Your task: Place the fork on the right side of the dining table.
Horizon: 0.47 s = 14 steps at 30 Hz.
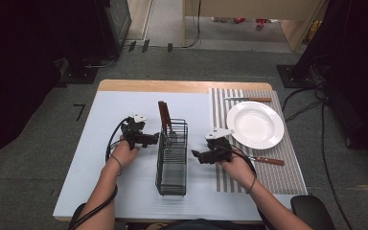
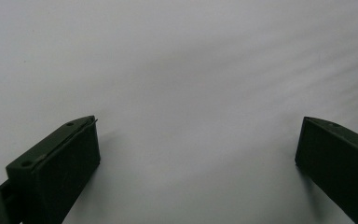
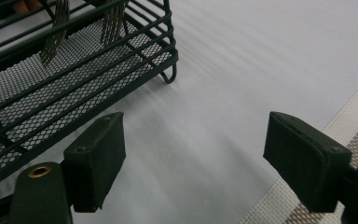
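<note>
Both the left tool (image 2: 198,154) and right tool (image 3: 193,158) gaped empty; the wire caddy (image 3: 74,79) hid its utensils' (image 3: 112,18) cropped handles.

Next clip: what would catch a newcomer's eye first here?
Probably the black wire cutlery basket standing mid-table on the pale mat, brown-handled utensils sticking up at its far end. Either side of it sit the left gripper and right gripper, jaws open and holding nothing. To the right, a white plate rests on a striped placemat.
</note>
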Tool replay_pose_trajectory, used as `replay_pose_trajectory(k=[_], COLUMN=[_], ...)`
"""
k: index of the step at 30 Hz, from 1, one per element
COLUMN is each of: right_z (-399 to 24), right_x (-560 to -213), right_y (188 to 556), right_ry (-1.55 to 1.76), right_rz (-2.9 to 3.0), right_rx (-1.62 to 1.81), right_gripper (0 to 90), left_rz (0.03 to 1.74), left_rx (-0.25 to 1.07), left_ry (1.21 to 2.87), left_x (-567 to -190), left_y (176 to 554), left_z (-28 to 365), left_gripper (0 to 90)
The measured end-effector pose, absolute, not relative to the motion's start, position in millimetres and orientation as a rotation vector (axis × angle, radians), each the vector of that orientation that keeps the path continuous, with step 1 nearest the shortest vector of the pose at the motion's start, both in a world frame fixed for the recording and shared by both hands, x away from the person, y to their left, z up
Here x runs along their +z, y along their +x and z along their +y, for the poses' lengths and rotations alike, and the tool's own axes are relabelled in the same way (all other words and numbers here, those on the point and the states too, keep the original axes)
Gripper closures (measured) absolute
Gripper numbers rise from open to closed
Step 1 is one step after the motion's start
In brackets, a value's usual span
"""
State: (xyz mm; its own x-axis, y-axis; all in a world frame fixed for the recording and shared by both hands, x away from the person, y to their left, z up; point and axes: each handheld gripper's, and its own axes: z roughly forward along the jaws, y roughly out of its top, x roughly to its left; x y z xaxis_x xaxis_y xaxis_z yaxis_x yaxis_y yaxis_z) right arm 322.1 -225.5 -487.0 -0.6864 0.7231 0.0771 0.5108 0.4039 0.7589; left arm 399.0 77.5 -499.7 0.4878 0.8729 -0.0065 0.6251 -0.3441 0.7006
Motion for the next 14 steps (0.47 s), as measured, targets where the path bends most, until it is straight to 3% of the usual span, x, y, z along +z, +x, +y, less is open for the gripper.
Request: replay_pose_trajectory(k=[14], right_z=[-224.0], right_x=[-494.8], right_y=[322.3], right_ry=[1.083], right_rz=[2.422], right_rx=[1.152], right_gripper=[20.5], left_rz=[1.229], left_rx=[0.495], left_ry=[2.088], left_x=[-499.7], left_y=[398.9], left_z=[77.5], left_gripper=[0.0])
